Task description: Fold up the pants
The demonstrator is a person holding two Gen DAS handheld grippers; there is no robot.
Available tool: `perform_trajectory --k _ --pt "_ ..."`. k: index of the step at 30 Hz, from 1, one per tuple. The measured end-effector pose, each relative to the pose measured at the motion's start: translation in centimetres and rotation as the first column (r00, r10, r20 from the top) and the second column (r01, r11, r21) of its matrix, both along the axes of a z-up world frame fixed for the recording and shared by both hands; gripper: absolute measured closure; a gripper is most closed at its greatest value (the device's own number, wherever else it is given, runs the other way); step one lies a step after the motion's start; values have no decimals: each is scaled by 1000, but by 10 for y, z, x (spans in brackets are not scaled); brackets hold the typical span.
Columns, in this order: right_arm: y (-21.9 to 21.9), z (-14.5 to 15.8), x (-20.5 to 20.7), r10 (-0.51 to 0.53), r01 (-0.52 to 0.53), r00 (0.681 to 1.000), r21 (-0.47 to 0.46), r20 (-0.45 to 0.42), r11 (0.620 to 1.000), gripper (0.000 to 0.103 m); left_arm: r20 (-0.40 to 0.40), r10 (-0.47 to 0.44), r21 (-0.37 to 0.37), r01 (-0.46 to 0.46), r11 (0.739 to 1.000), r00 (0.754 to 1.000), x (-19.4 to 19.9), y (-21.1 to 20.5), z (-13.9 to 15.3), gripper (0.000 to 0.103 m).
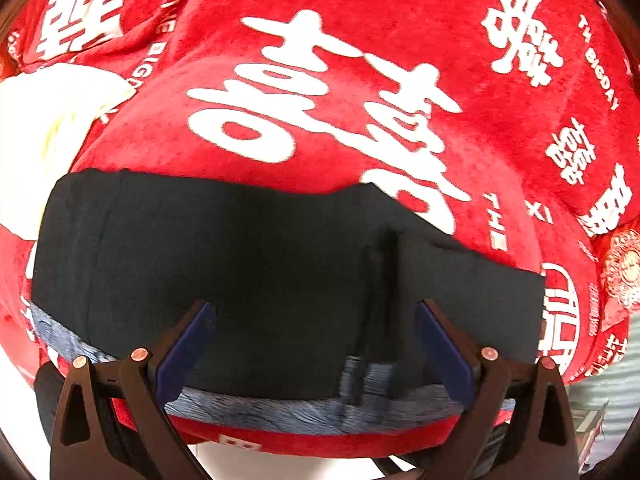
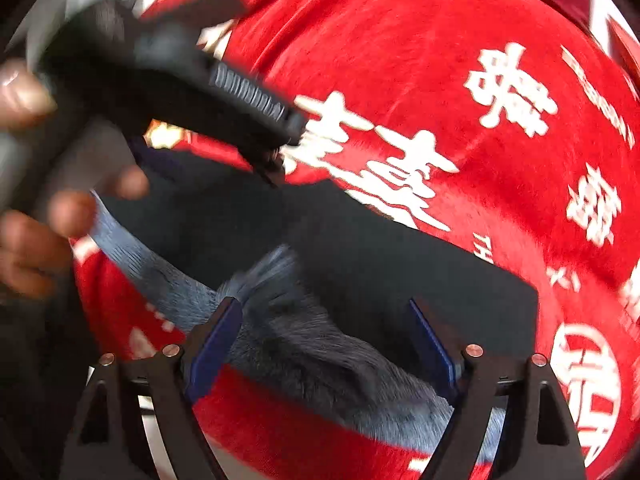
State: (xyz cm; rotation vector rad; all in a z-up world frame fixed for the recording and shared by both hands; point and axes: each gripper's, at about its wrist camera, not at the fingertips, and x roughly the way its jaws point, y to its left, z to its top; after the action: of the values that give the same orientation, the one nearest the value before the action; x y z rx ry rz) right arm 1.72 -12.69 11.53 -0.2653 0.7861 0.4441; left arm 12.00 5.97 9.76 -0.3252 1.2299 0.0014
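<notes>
Dark navy pants (image 1: pixel 248 264) with a grey fleecy lining lie folded flat on a red blanket (image 1: pixel 360 80) with white characters. My left gripper (image 1: pixel 316 312) is open, its blue pads just above the pants' near part, holding nothing. In the right wrist view the pants (image 2: pixel 360 264) show with a turned-up grey lining flap (image 2: pixel 304 344). My right gripper (image 2: pixel 326 308) is open over that flap, not closed on it. The left gripper body (image 2: pixel 192 92) and the person's hand (image 2: pixel 36 216) appear blurred at the upper left.
The red blanket (image 2: pixel 460 100) covers the whole surface. A white cloth or pillow (image 1: pixel 44 128) lies at the left in the left wrist view. The blanket's near edge (image 1: pixel 320 440) drops off below the pants, with pale floor beneath.
</notes>
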Motion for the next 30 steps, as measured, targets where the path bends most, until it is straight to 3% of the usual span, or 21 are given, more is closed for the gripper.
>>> perform_trajectory --k 3,5,8,10,11,15,18,23,27,30 --pt "-54 12 -6 -77 82 996 150 -39 985 19 21 -77 -8 77 997 997 -5 -30 8 3" --pt "-92 2 -2 -112 133 988 212 -105 968 19 31 -139 -2 139 990 990 -8 -53 8 3" --pt "-121 -32 11 -133 190 960 225 -245 956 19 15 -220 -2 220 975 975 -14 -86 -3 3" --pt "-130 -63 21 -141 229 925 221 -353 948 19 -9 -249 1 249 969 968 -16 -101 -15 3" --pt "-132 -70 22 -140 234 919 225 -369 946 19 -33 -261 6 261 965 965 -15 -106 -24 3" --pt "-132 -53 13 -97 181 941 240 -325 954 19 -110 -251 106 262 959 962 -14 -108 -60 2" --pt "-142 -31 14 -92 156 959 226 -269 962 19 -88 -234 46 238 970 968 -14 -98 -64 1" --pt "-161 -9 54 -126 177 969 243 -212 954 19 -75 -234 73 240 968 969 -16 -99 -63 1" --pt "-153 -13 104 -64 143 962 291 -266 946 19 -72 -230 79 235 969 971 -15 -98 -63 1" --pt "-145 -34 131 -92 168 946 227 -311 959 19 -69 -225 84 230 969 972 -16 -101 -65 0"
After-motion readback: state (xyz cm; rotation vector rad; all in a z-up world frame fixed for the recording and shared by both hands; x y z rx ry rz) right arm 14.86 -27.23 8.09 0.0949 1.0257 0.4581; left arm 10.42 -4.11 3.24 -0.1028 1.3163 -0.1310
